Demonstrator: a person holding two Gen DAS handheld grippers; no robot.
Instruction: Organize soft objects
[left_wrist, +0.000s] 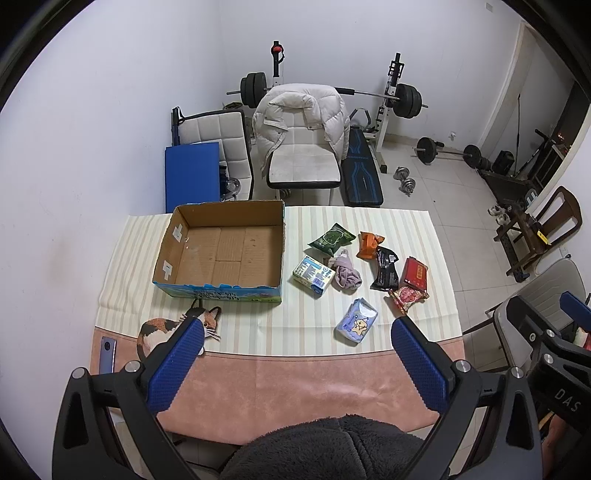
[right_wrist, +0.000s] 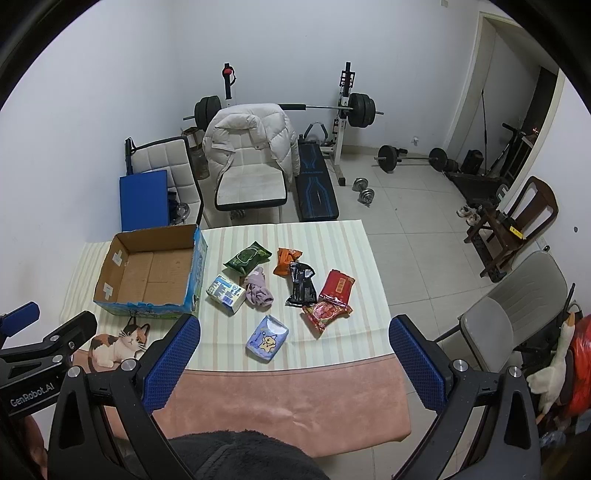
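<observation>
Blue tissue pack (left_wrist: 356, 320) ahead, between spread left gripper (left_wrist: 297, 334) jaws.

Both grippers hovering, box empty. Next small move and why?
Probably lower the right gripper onto the blue tissue pack. It lies nearest the table's front edge, apart from the other packets, so the grasp looks clear. Both grippers' jaws stand wide open and hold nothing, and the cardboard box on the left has nothing in it, so nothing is sorted yet.
</observation>
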